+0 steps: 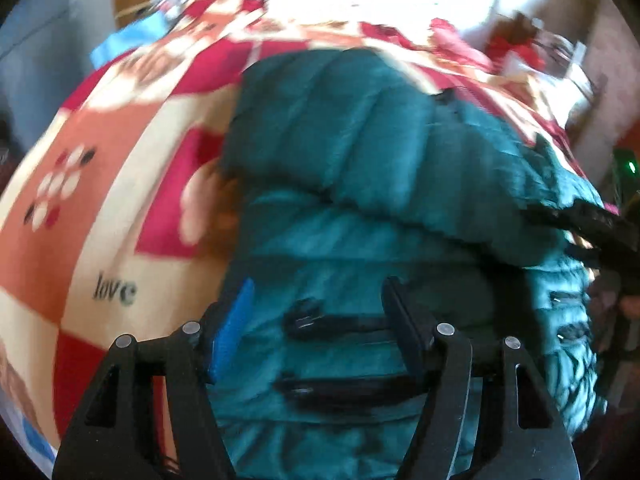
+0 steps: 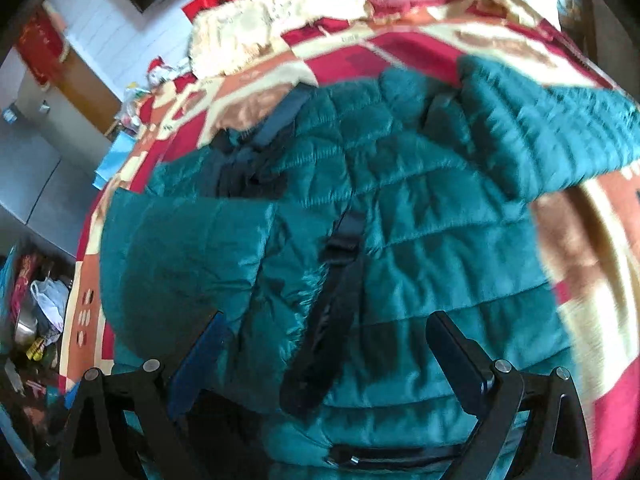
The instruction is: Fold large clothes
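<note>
Your teal quilted puffer jacket [image 1: 360, 184] lies spread on the bed's red, orange and cream patterned blanket [image 1: 100, 200] so it can be folded flat. Your left tongs [image 1: 320, 332] hang spread and empty above its zipped pockets, and your right tongs [image 2: 332, 360] are spread and empty too. Only the right view shows the far sleeve [image 2: 540, 128] flung right and the black front zipper [image 2: 332, 288]; the left shows a panel already folded over

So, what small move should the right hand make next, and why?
Probably lower the right tongs onto the near edge of the green jacket and close them there. Both tongs stand open with nothing held, and the far sleeve is not yet folded in, so a new grip seems needed first.
</note>
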Demonstrator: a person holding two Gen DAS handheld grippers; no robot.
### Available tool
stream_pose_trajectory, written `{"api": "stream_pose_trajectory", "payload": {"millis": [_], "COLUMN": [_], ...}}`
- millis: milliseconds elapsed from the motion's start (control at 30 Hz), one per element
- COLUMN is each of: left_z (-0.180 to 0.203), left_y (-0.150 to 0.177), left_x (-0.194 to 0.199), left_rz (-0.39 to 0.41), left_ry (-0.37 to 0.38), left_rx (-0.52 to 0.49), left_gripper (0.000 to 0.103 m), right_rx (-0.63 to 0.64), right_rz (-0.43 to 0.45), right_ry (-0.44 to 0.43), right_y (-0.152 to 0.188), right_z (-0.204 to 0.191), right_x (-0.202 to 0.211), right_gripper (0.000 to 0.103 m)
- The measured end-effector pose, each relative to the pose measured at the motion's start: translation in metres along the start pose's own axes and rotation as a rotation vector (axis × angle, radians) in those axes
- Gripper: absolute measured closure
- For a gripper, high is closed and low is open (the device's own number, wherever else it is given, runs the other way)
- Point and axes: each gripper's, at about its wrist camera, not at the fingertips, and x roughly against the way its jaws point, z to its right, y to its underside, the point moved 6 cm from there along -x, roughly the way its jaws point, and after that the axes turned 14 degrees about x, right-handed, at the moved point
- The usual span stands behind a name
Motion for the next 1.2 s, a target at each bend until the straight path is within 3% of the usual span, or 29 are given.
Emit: {"api": "stream_pose_trajectory", "payload": {"millis": [67, 100, 133, 167, 233, 300, 400, 500, 667, 767, 1000, 1200], "left_z": [-0.014, -0.019, -0.023, -0.025, -0.028, -0.026, -0.032, -0.035, -0.034, -0.03, -0.012, -0.024], "left_y": [0.002, 0.003, 0.003, 0.002, 0.0, -0.006, -0.011, -0.011, -0.019, -0.034, -0.072, -0.103], "left_x": [-0.01, -0.013, -0.015, -0.016, -0.019, -0.023, -0.028, -0.032, -0.033, -0.032, -0.06, -0.076], "left_rz": [-0.012, -0.012, -0.009, -0.007, -0.015, -0.02, -0.019, -0.031, -0.022, 0.019, 0.064, 0.118], "left_ry": [-0.014, -0.024, -0.036, -0.046, -0.036, -0.025, -0.034, -0.025, -0.032, -0.056, -0.16, -0.212], "left_rx": [0.046, 0.056, 0.064, 0.069, 0.089, 0.11, 0.13, 0.154, 0.139, 0.109, 0.018, 0.082], "left_gripper": [0.037, 0.037, 0.037, 0.037, 0.037, 0.037, 0.037, 0.037, 0.037, 0.037, 0.037, 0.037], "right_rx": [-0.008, 0.018, 0.044, 0.06, 0.101, 0.16, 0.239, 0.222, 0.123, 0.041, 0.068, 0.068], "right_rz": [-0.041, -0.04, -0.029, -0.022, 0.01, 0.06, 0.171, 0.247, 0.238, 0.212, 0.241, 0.249], "right_ry": [-0.025, -0.042, -0.04, -0.032, -0.007, 0.027, 0.128, 0.215, 0.338, 0.262, 0.205, 0.133], "right_y": [0.003, 0.003, 0.002, 0.001, -0.005, -0.014, -0.034, -0.056, -0.084, -0.083, -0.086, -0.094], "right_z": [-0.007, -0.016, -0.022, -0.027, -0.035, -0.041, -0.038, -0.017, 0.039, 0.055, 0.047, 0.039], "right_x": [-0.014, -0.02, -0.022, -0.022, -0.016, -0.004, 0.025, 0.05, 0.045, 0.037, 0.058, 0.071], "right_gripper": [0.024, 0.046, 0.06, 0.062, 0.082, 0.089, 0.092, 0.092, 0.094, 0.094, 0.094, 0.094]}}
